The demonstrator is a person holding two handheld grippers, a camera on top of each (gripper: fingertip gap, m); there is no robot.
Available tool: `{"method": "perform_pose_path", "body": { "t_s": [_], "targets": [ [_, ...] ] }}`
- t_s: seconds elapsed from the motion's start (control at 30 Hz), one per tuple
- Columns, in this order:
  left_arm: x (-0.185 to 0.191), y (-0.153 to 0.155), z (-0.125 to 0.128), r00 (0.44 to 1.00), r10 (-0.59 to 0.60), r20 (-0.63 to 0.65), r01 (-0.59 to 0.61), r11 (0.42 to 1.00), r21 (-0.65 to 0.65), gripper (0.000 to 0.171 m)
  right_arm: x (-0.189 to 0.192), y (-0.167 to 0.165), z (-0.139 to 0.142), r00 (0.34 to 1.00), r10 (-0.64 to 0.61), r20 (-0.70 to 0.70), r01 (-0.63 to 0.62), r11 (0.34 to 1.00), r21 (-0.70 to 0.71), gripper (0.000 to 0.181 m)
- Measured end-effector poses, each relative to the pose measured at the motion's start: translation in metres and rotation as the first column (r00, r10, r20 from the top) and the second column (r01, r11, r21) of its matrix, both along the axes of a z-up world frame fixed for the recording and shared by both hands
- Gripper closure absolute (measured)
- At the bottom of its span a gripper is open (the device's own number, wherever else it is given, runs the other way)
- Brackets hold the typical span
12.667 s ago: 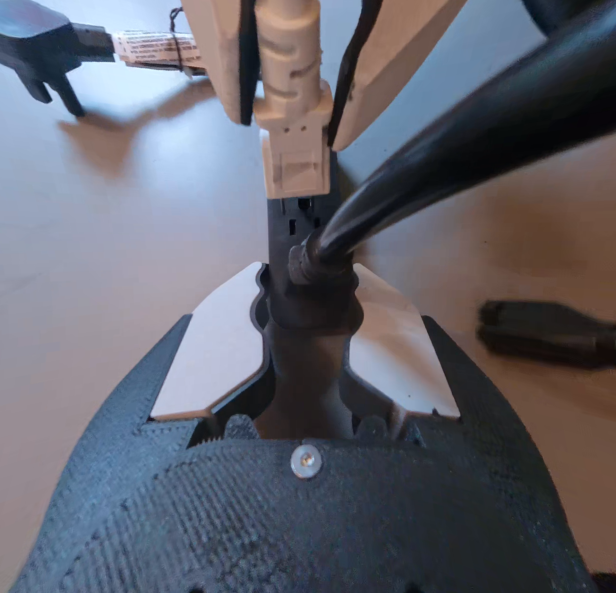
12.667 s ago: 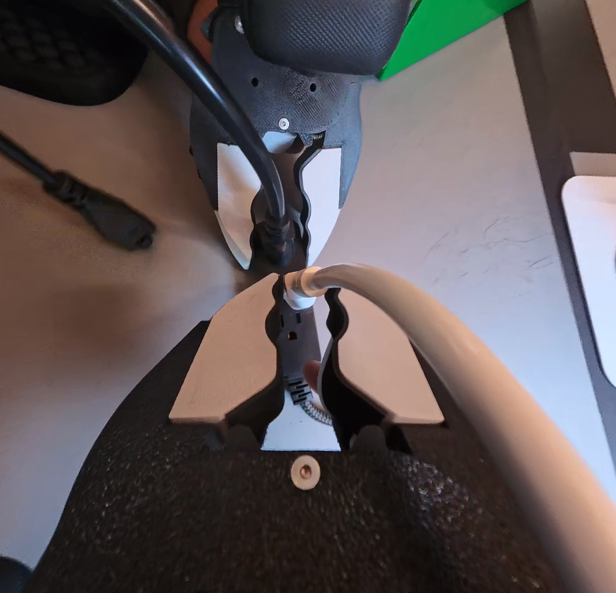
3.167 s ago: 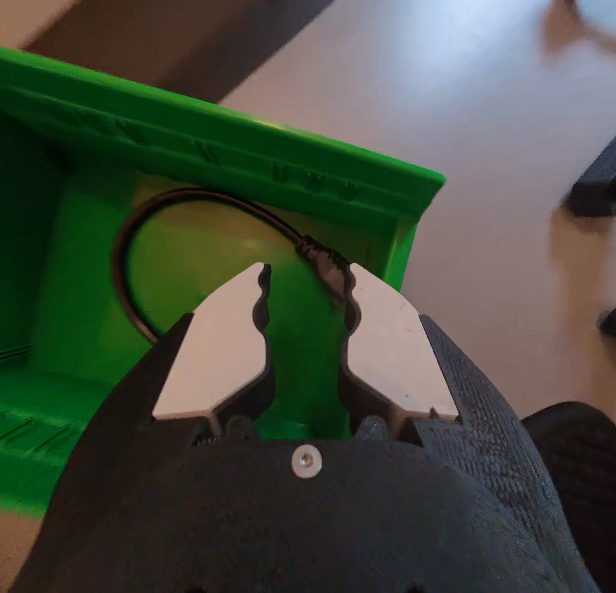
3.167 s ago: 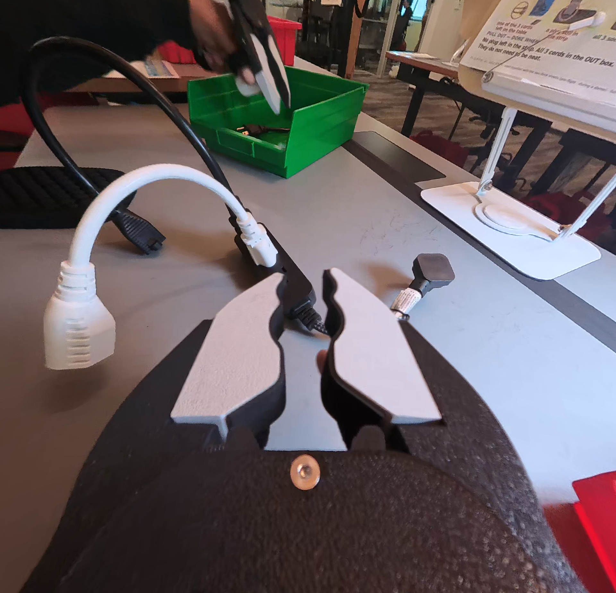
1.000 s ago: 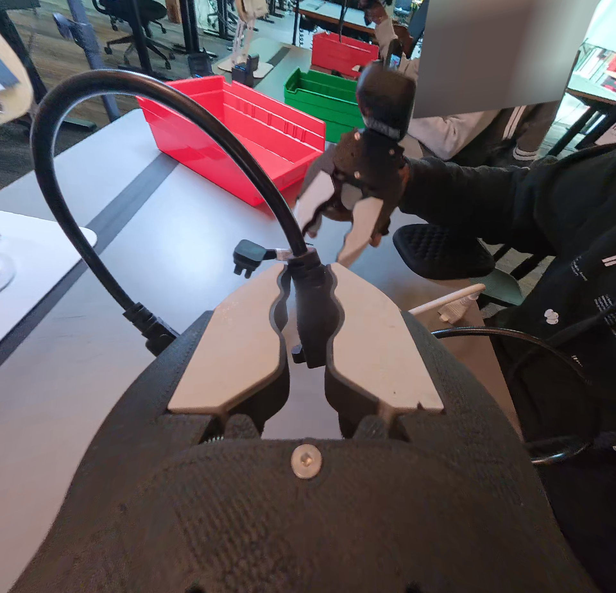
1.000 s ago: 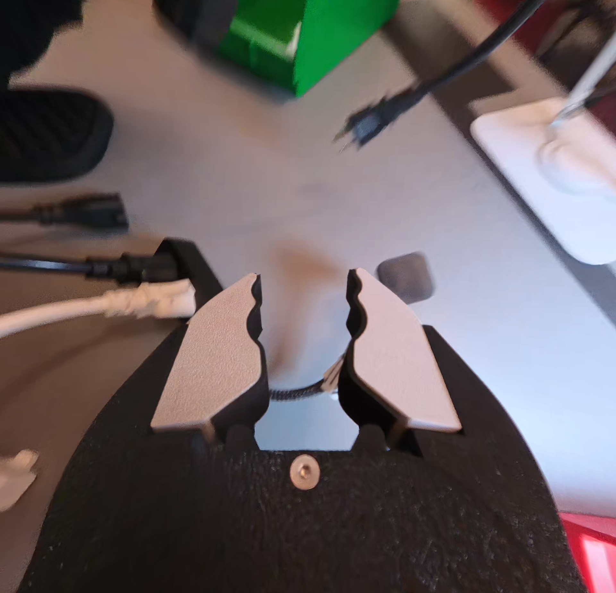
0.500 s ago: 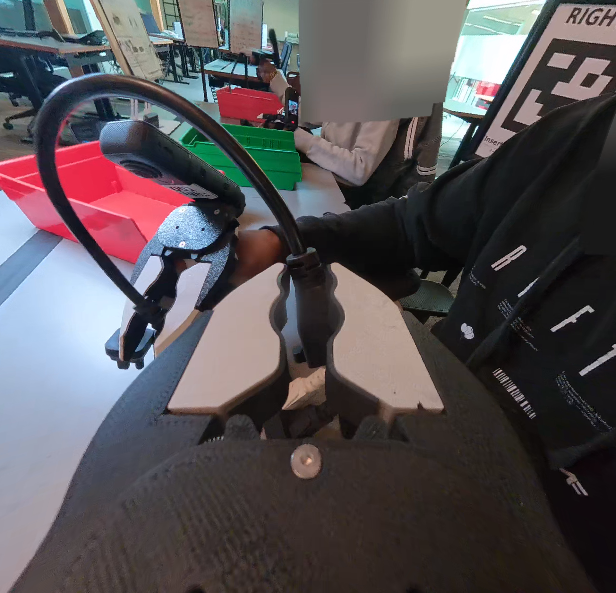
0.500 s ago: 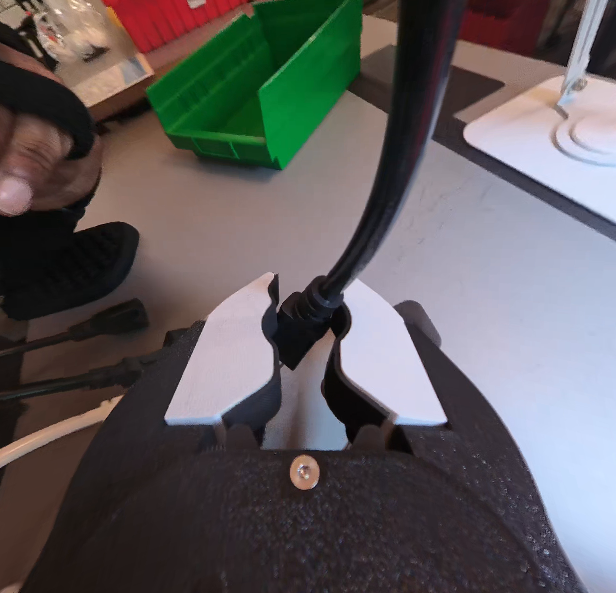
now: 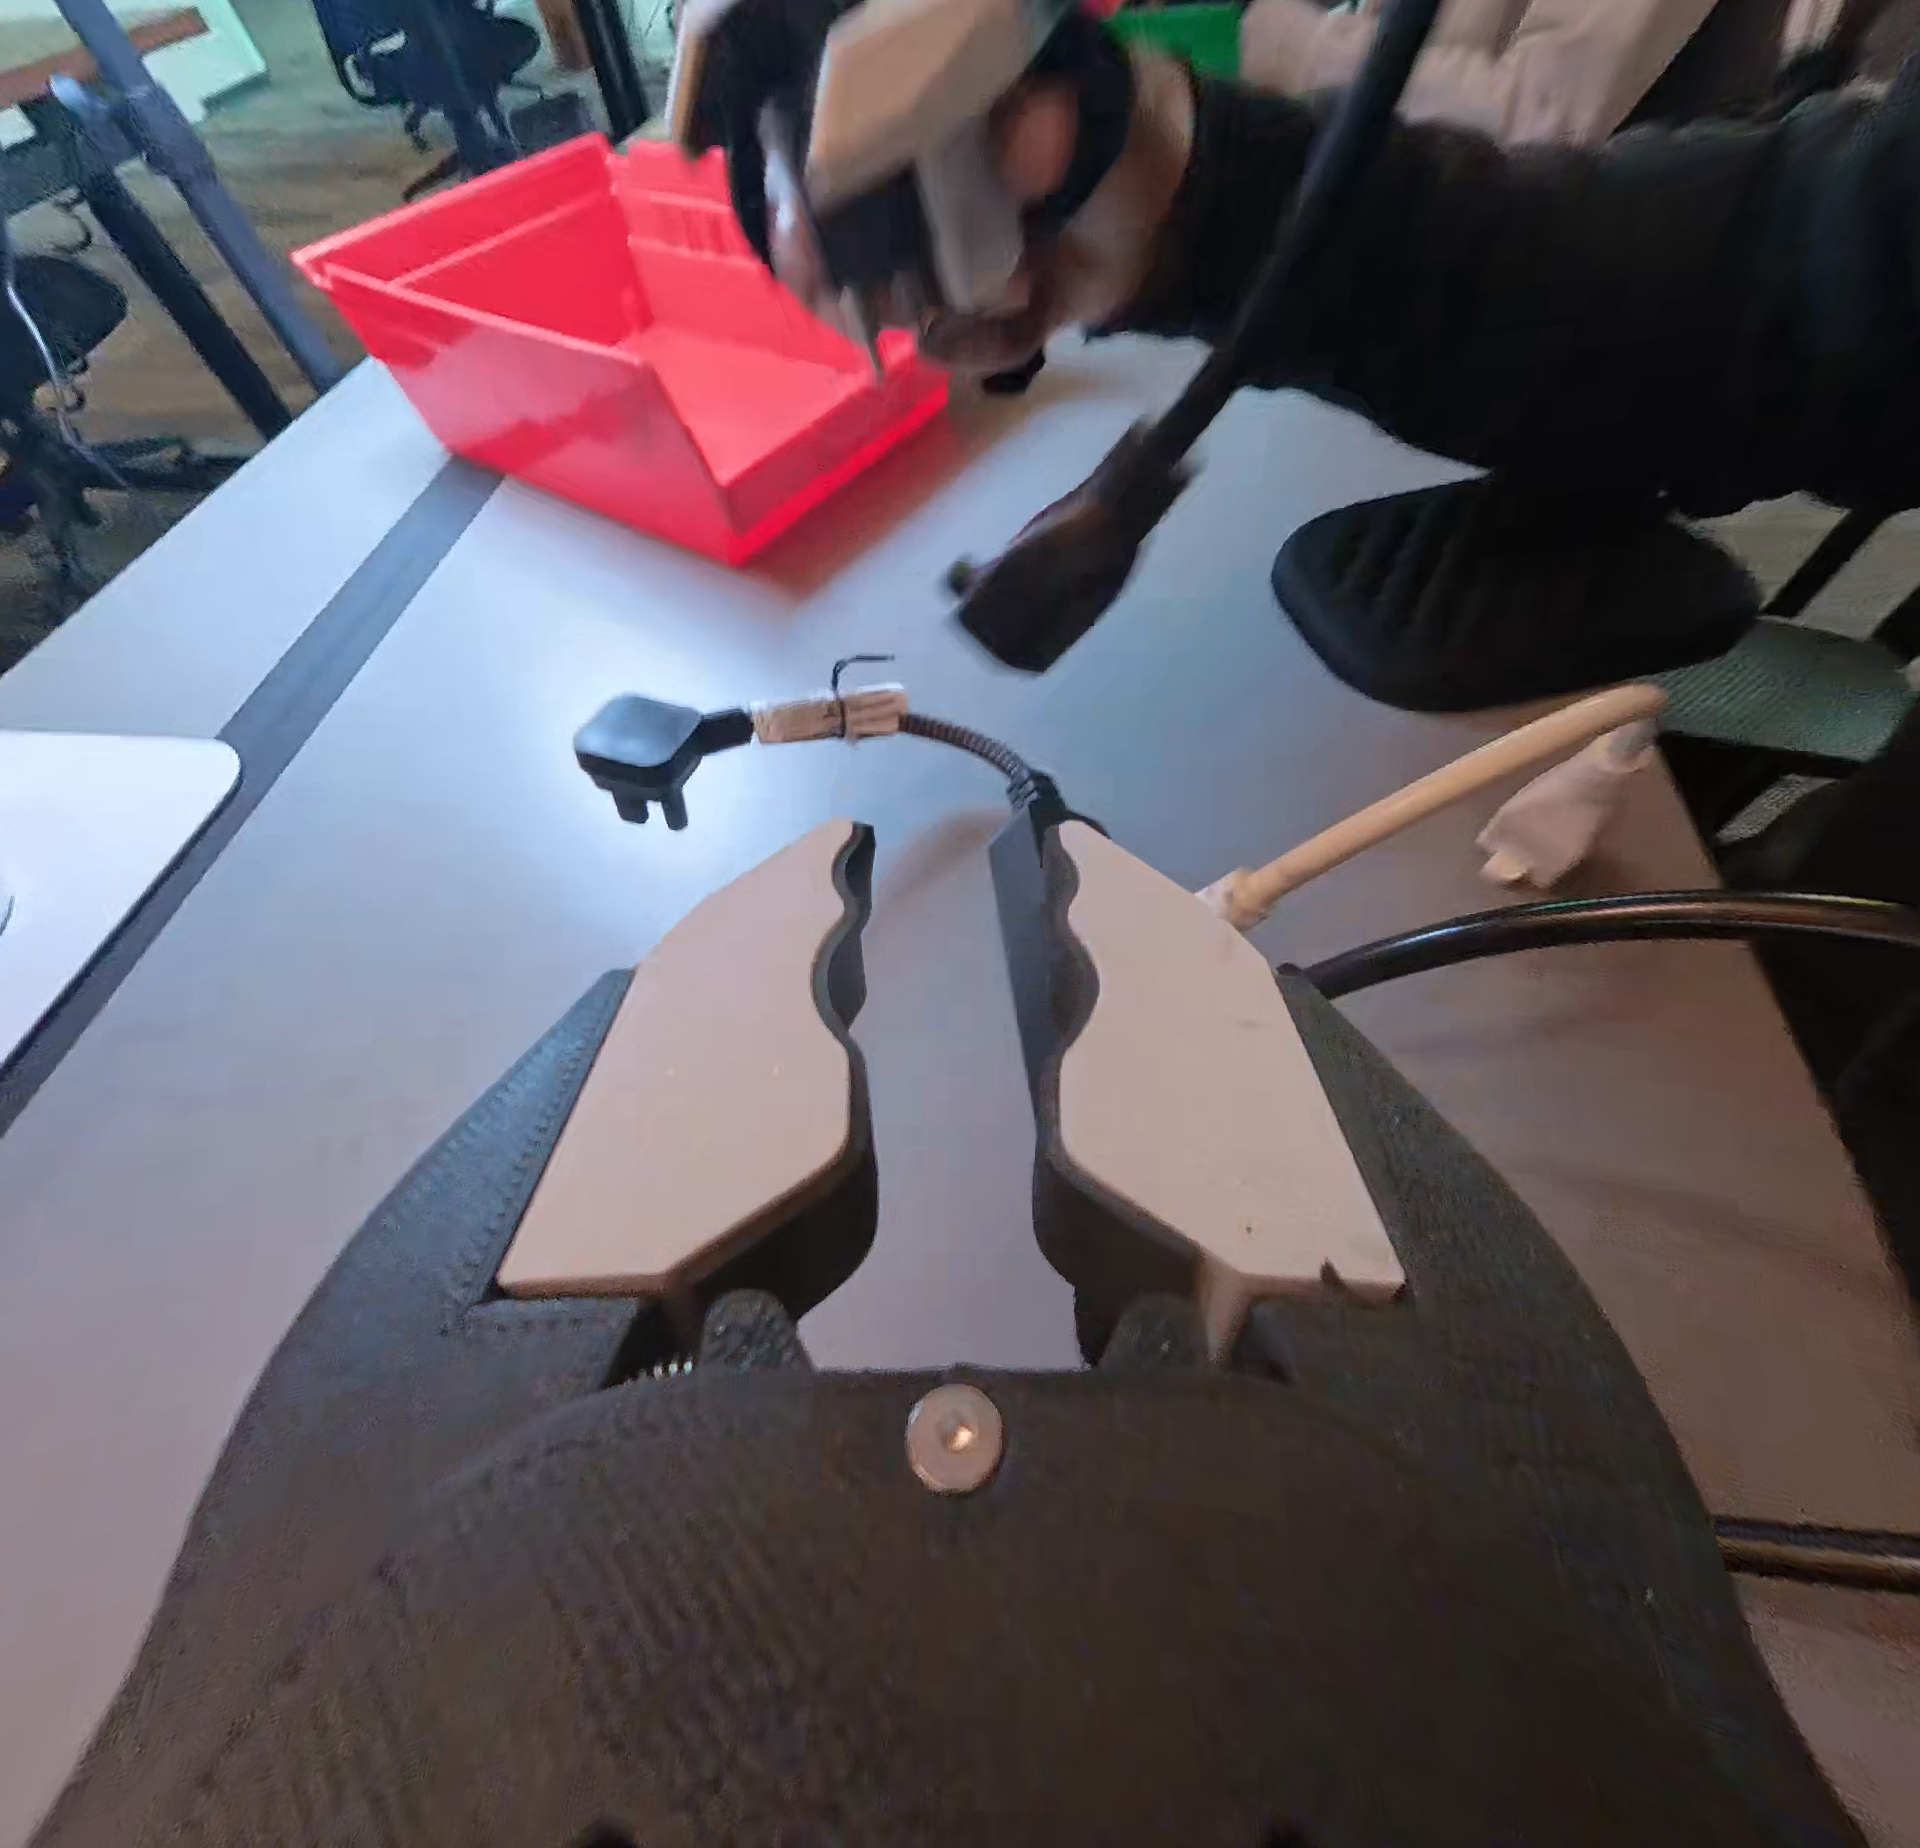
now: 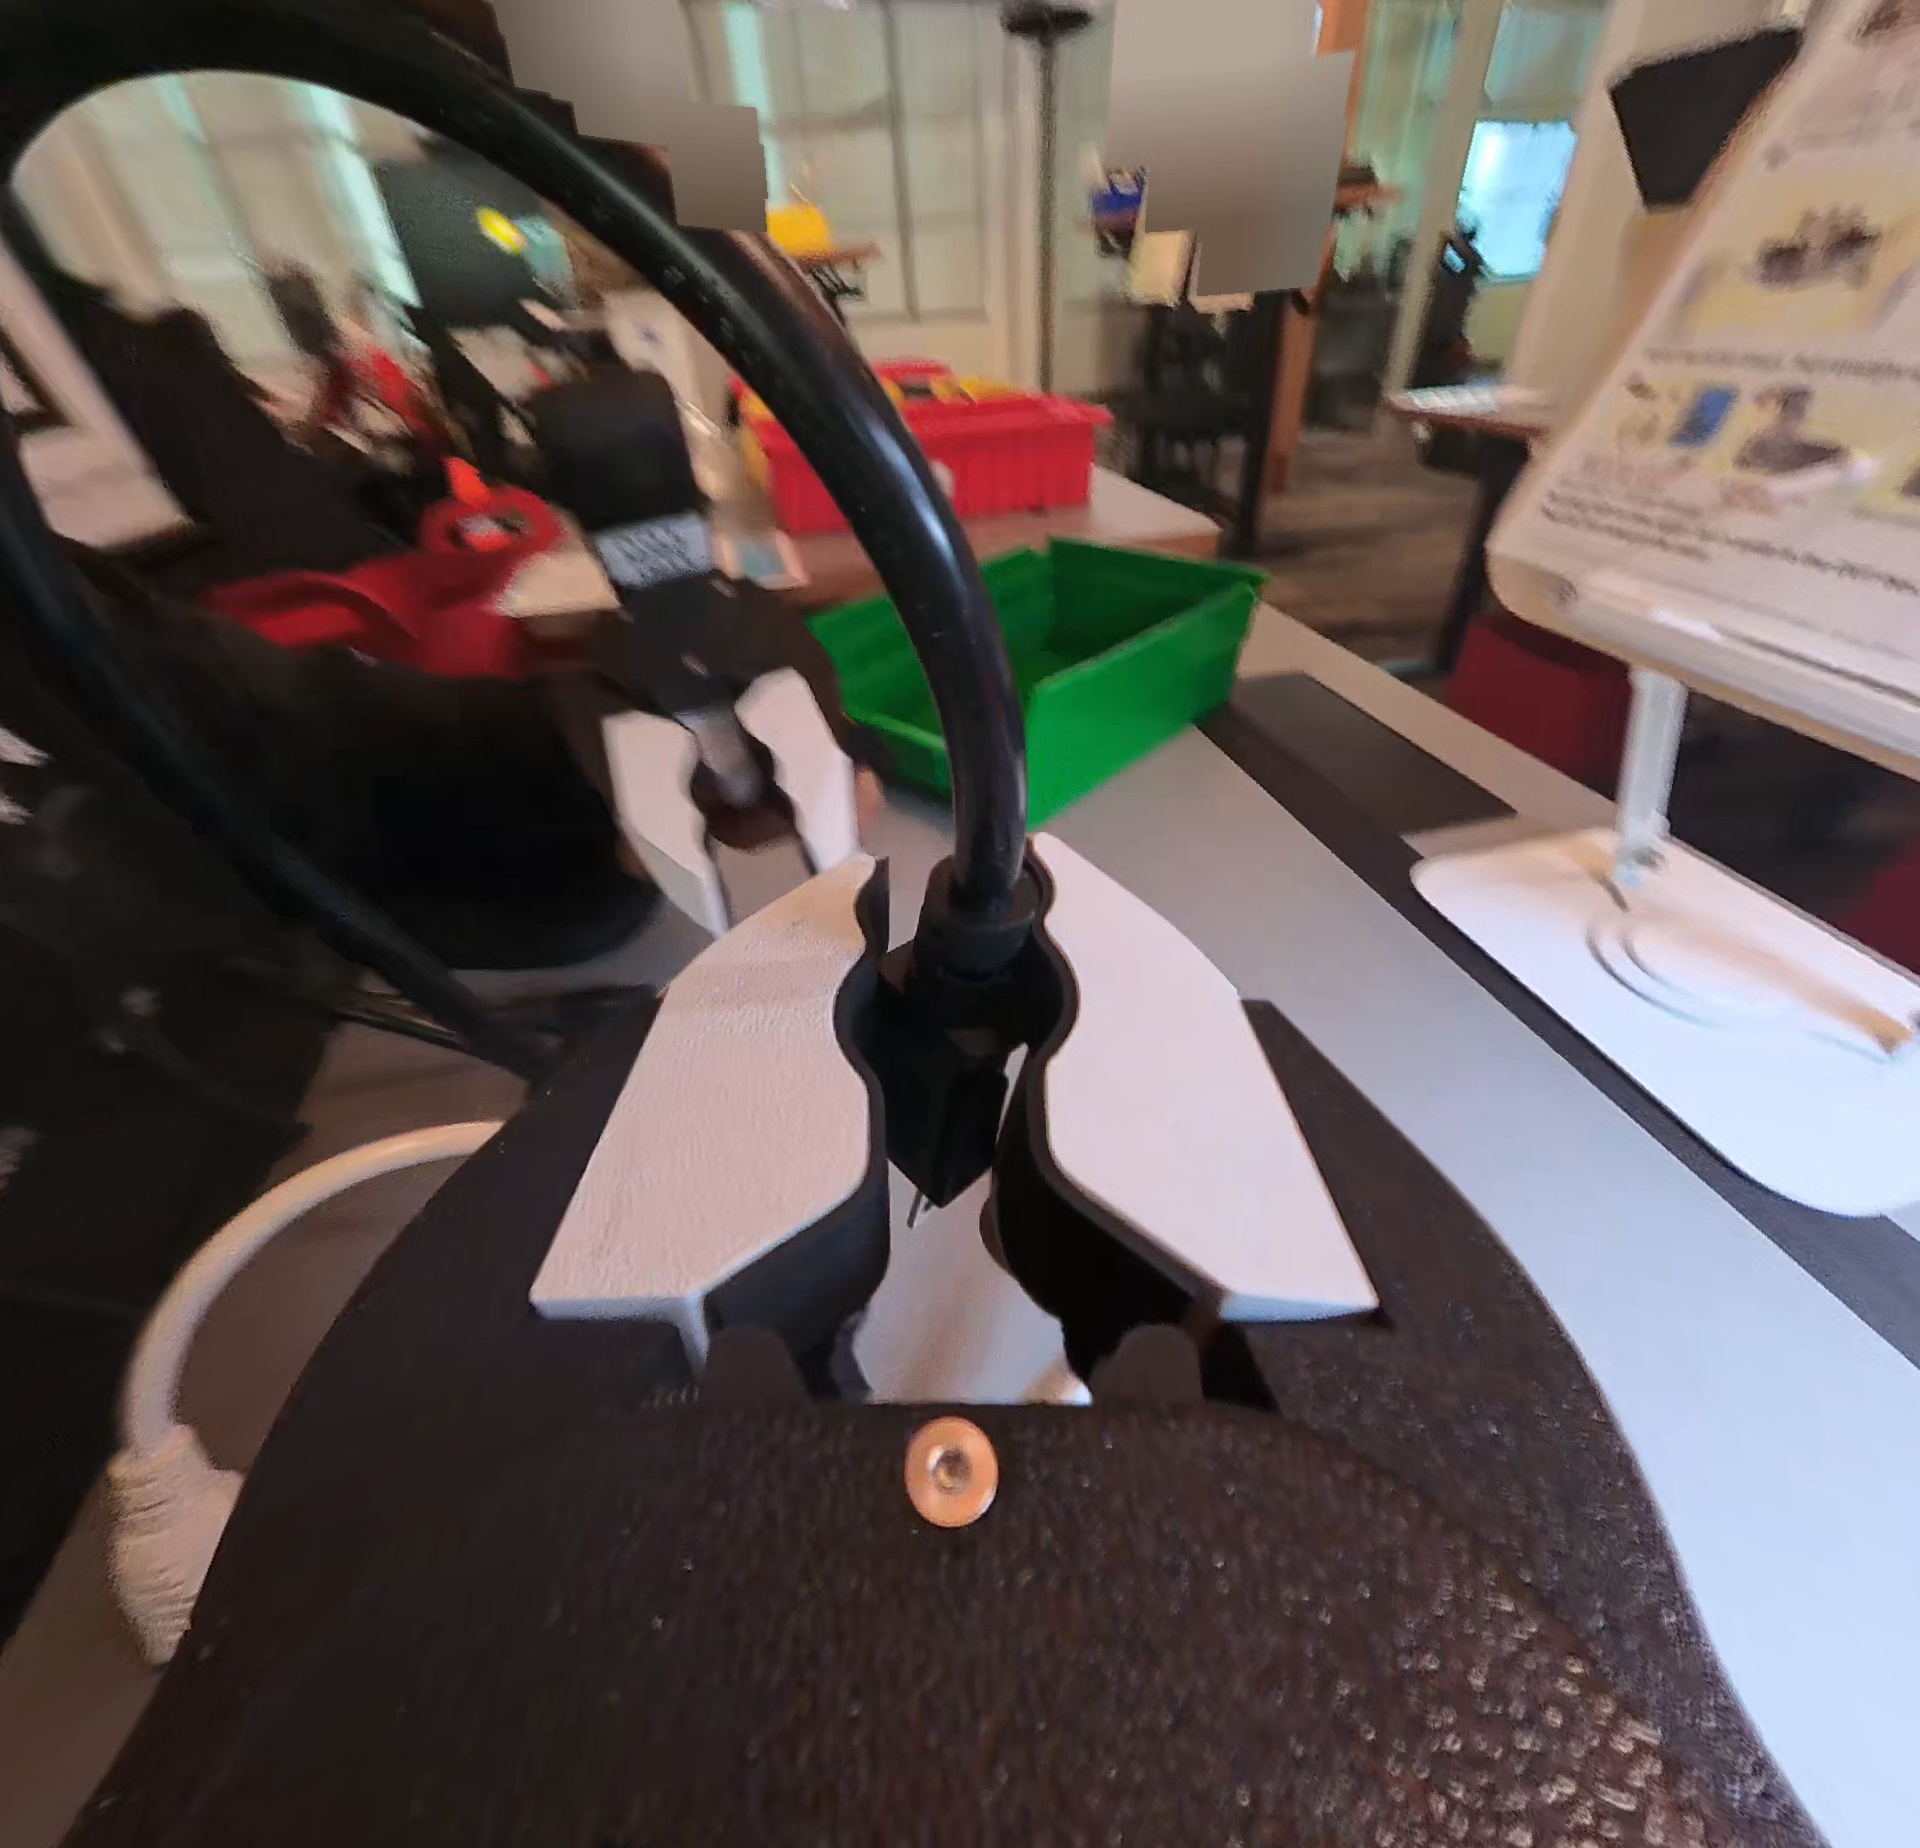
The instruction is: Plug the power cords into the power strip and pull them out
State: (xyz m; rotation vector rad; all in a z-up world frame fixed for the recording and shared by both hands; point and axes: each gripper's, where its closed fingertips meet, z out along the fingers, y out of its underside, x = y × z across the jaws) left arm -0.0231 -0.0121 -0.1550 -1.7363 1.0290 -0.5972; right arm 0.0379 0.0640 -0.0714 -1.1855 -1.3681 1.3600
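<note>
Black power-cord plug (image 10: 951, 1050) clamped in right hand-held gripper (image 10: 961, 899).
Left hand-held gripper (image 9: 930, 842) parted, empty; red plastic bin (image 9: 623, 385) behind looks empty; green bin's (image 10: 1101, 655) contents hidden.

A bare stretch of worktop (image 9: 436, 925) is lying open ahead of my left claw (image 9: 930, 848), whose jaws are standing apart with nothing between them. The small black plug (image 9: 636, 744) and its braided lead are sitting just beyond the tips. The red bin (image 9: 623, 396) is blocking the far side. On the right, a white cord (image 9: 1434, 801) and a black cable (image 9: 1610, 920) are crossing the surface. My right claw (image 10: 961, 879) is gripping a black cord (image 10: 914, 510) that is arching overhead.
</note>
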Motion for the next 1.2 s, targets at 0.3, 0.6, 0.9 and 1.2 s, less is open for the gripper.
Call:
{"method": "perform_pose_path", "body": {
  "t_s": [0.3,0.6,0.9,1.2],
  "targets": [
    [0.070,0.011,0.041,0.867,-0.122,0.484,0.258,0.940,-0.224,0.133,0.002,-0.065,0.034,0.893,0.320,-0.317,-0.365,0.926,-0.095,0.158],
    [0.086,0.024,0.056,0.923,-0.060,0.380,0.047,0.998,0.043,0.134,-0.007,-0.060,0.029,0.929,0.226,-0.292,-0.255,0.965,-0.067,0.158],
    [0.042,0.042,0.057,0.954,0.278,-0.112,-0.143,0.750,0.645,0.134,-0.035,-0.038,-0.006,0.996,0.019,-0.084,-0.048,0.930,-0.366,0.158],
    [0.041,0.046,0.039,0.946,0.258,-0.197,-0.105,0.817,0.567,0.144,-0.039,-0.023,-0.022,0.990,-0.143,0.012,0.122,0.797,-0.591,0.157]
  ]
}}
